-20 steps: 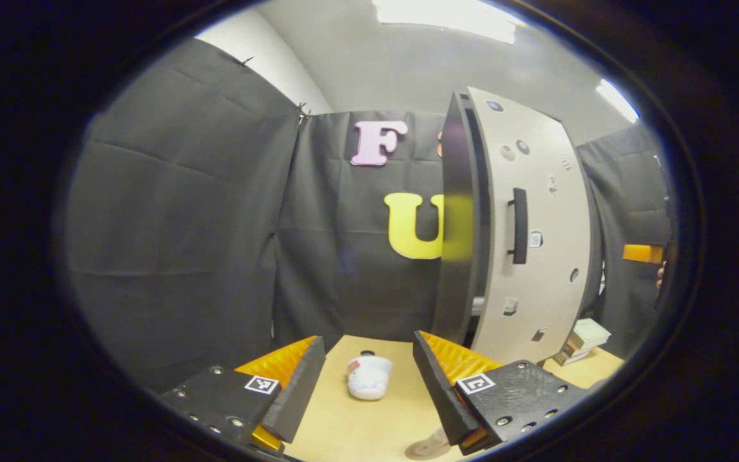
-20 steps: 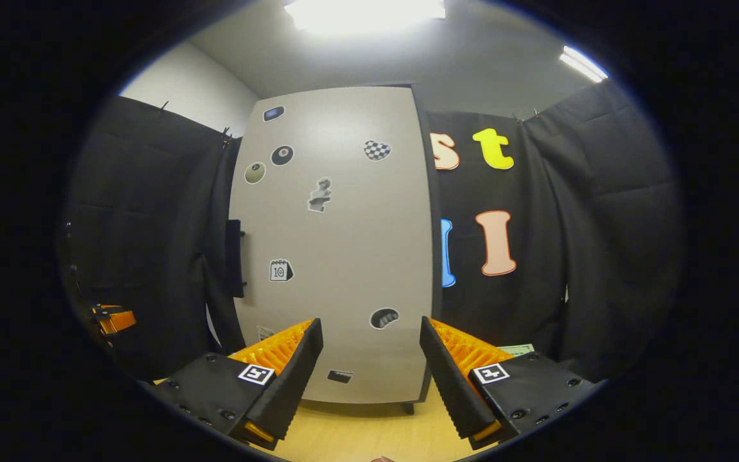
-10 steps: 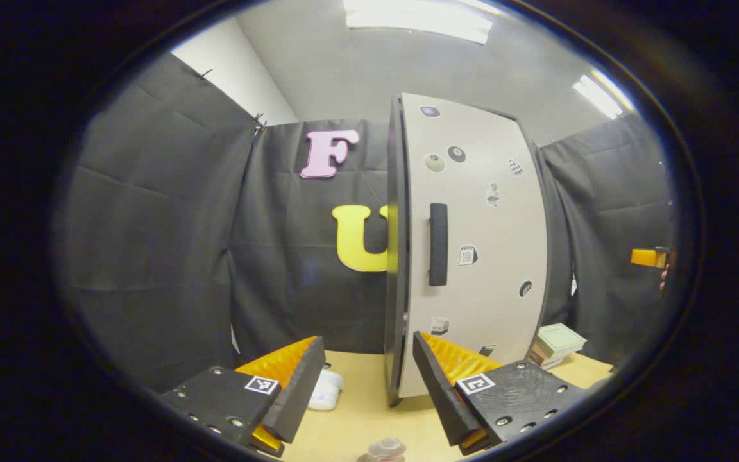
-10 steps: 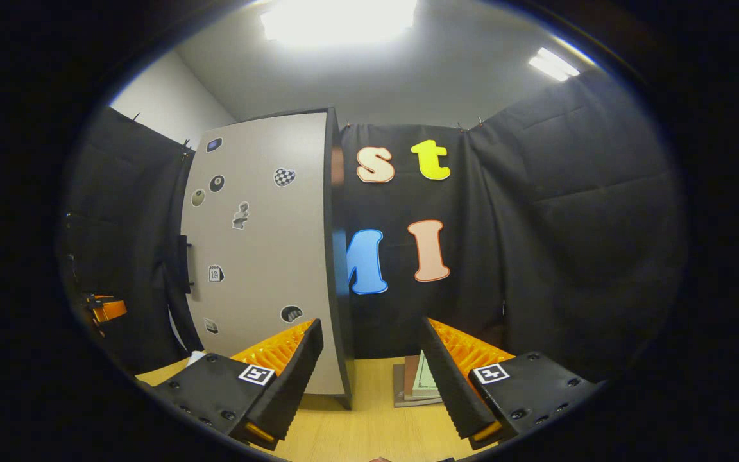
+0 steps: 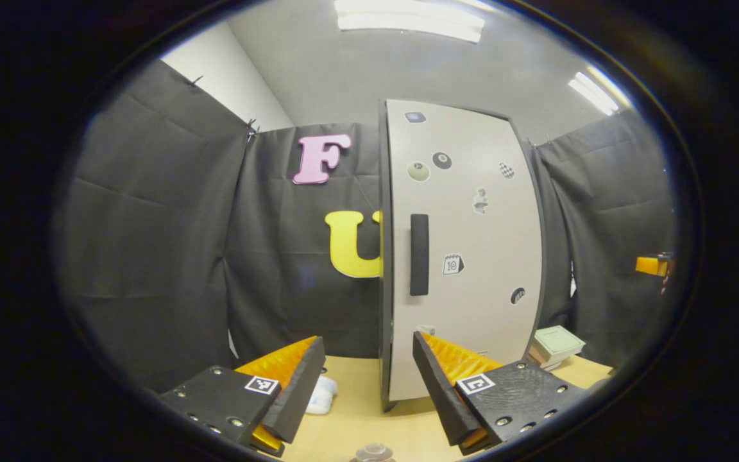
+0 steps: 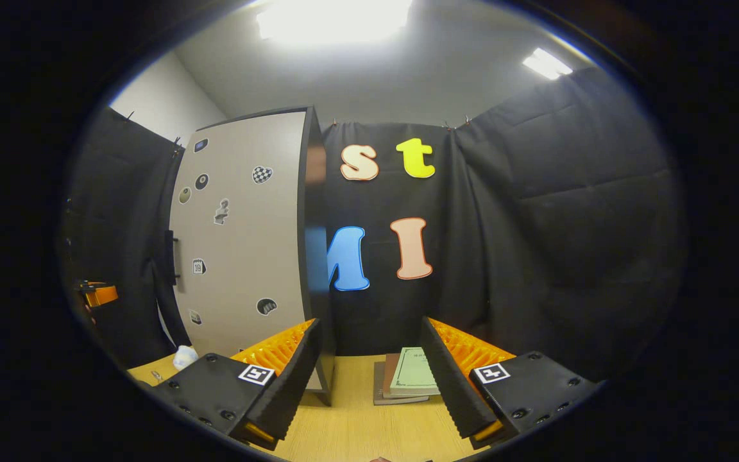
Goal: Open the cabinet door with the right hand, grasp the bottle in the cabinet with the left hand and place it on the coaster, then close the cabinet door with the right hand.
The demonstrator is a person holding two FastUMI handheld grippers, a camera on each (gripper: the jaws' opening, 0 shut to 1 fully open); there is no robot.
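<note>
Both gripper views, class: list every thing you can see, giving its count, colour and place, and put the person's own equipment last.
Cabinet: one, pale grey door with dark edges, standing on the table, door shut.
Door handle: one, black, upright near the door's left edge.
Stickers: several, mostly black and white, scattered over the door.
Books: a small stack, green cover on top, lying right of the cabinet.
White object: one, lying on the table left of the cabinet.
Table: one, light wood.
Left gripper: one, open, facing the cabinet.
Right gripper: one, open, facing the books.

calendar sticker on the cabinet door reading "10", other stickers too small to read
</note>
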